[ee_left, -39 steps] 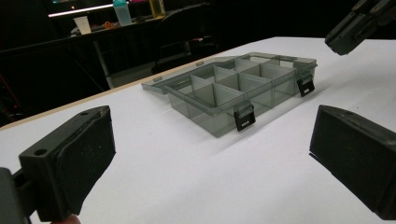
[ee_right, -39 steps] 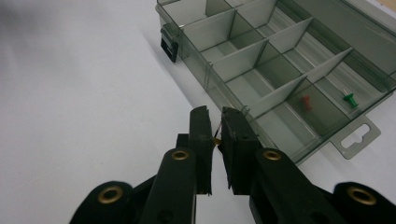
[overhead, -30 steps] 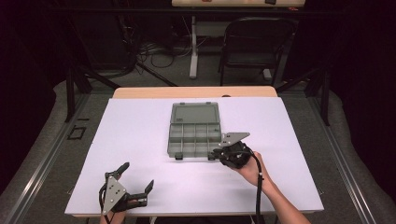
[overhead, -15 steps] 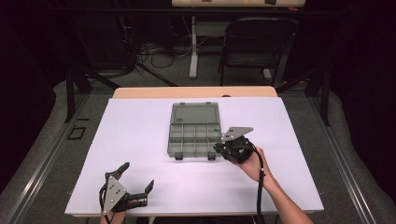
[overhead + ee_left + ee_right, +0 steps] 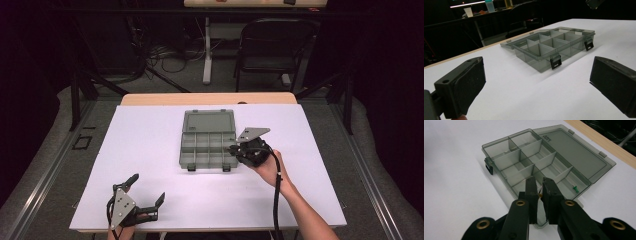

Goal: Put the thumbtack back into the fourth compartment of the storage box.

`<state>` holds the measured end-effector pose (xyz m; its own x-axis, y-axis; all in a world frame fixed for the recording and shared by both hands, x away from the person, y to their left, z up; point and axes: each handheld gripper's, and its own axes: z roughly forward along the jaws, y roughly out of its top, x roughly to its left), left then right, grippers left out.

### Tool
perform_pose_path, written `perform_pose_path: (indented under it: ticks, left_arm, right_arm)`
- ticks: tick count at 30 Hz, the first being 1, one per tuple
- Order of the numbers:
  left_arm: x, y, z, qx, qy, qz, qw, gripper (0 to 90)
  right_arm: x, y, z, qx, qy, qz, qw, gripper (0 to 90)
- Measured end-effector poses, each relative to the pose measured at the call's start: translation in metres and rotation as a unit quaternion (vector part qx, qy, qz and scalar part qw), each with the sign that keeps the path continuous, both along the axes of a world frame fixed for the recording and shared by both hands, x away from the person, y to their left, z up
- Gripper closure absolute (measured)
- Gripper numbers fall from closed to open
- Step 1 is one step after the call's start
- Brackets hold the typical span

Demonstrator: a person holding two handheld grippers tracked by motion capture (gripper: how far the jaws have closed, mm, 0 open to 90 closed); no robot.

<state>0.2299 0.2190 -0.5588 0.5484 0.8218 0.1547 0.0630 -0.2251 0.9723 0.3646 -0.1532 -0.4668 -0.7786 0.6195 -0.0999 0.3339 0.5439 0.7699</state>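
Note:
A smoky clear compartment box [image 5: 182, 150] lies mid-table with its lid [image 5: 208, 121] folded flat behind it. My right gripper [image 5: 233, 148] hovers at the box's right front corner. Its jaws [image 5: 539, 181] are shut on a tiny orange piece [image 5: 540, 194] above the near compartments of the box [image 5: 506, 158]. A green push pin [image 5: 575, 188] lies in one right-hand compartment. My left gripper [image 5: 147, 188] rests near the table's front left, wide open with nothing between its pads [image 5: 466, 82]. It faces the box's [image 5: 541, 53] latched front wall.
White sheet [image 5: 150, 140] covers the table, with a wooden strip [image 5: 210, 98] along the far edge. A black folding chair [image 5: 275, 45] and cables sit on the floor beyond. Two black latches [image 5: 555, 61] hang on the box front.
My right gripper has lifted a little and shifted toward the box's right edge, still closed on the small piece. The left gripper has stayed put.

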Motion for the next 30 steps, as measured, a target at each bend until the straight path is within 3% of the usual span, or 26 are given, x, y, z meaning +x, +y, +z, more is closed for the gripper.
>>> perform_pose_path:
  ticks: [30]
  left_arm:
    - [0.000,0.000,0.000,-0.001,0.000,-0.001,1.0000,0.1]
  right_arm:
    - [0.042,0.005,0.001,-0.014,0.006,-0.030,0.9994,83.1]
